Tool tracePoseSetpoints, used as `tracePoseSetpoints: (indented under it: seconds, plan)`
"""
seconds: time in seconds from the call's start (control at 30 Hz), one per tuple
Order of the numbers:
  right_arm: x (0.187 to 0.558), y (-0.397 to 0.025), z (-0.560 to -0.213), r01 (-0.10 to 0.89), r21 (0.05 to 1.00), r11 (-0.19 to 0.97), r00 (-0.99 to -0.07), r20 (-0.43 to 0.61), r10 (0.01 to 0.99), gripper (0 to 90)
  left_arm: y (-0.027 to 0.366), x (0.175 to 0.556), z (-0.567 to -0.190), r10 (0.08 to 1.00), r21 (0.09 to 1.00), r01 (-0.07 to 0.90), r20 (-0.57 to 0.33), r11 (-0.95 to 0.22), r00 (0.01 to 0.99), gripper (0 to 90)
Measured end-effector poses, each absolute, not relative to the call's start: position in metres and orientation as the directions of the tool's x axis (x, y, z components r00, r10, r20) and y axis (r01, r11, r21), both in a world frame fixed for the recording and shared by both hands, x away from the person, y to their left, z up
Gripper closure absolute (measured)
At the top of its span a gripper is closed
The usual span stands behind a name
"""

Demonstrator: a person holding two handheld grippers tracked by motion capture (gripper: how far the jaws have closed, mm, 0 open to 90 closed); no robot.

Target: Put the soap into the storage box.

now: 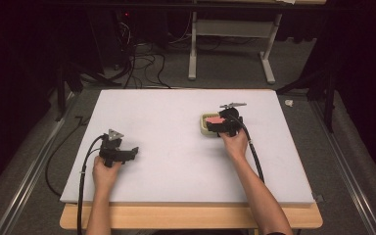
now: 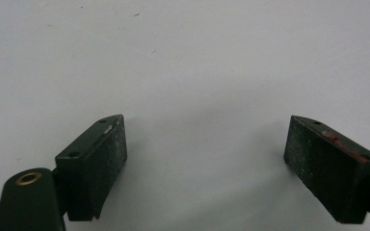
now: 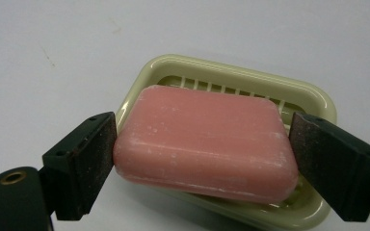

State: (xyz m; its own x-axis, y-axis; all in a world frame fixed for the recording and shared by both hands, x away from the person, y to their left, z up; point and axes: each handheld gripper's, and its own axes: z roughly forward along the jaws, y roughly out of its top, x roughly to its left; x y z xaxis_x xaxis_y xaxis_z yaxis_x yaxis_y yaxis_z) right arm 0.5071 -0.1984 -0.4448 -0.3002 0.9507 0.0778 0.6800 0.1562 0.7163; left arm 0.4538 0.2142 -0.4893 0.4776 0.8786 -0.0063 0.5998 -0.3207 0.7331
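A pink soap bar point(image 3: 204, 139) is held over a pale green slotted soap dish point(image 3: 250, 79); whether the bar rests in the dish or hangs just above it I cannot tell. My right gripper point(image 3: 202, 159) is shut on the bar, one pad against each short end. From above, the soap bar point(image 1: 214, 119), the dish point(image 1: 205, 128) and the right gripper point(image 1: 220, 125) sit right of the table's middle. My left gripper point(image 1: 132, 152) rests at the near left, open, with bare white surface between its jaws point(image 2: 206, 159).
A white foam board point(image 1: 176, 112) covers the wooden table point(image 1: 191, 218). Behind the table, on the floor, are black cables point(image 1: 142, 63) and a white desk frame point(image 1: 232, 29). Metal rails point(image 1: 29, 171) run along both sides.
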Motion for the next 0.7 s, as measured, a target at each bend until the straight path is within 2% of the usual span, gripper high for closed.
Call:
tracePoseSetpoints:
  seconds: [0.7]
  plan:
    - [0.492, -0.210, -0.432, 0.643, 0.749, 0.160, -0.316, 0.069, 0.946, 12.3, 0.214, 0.454, -0.489, 0.879, 0.733, 0.600, -0.006, -0.321, 0.478, 15.5]
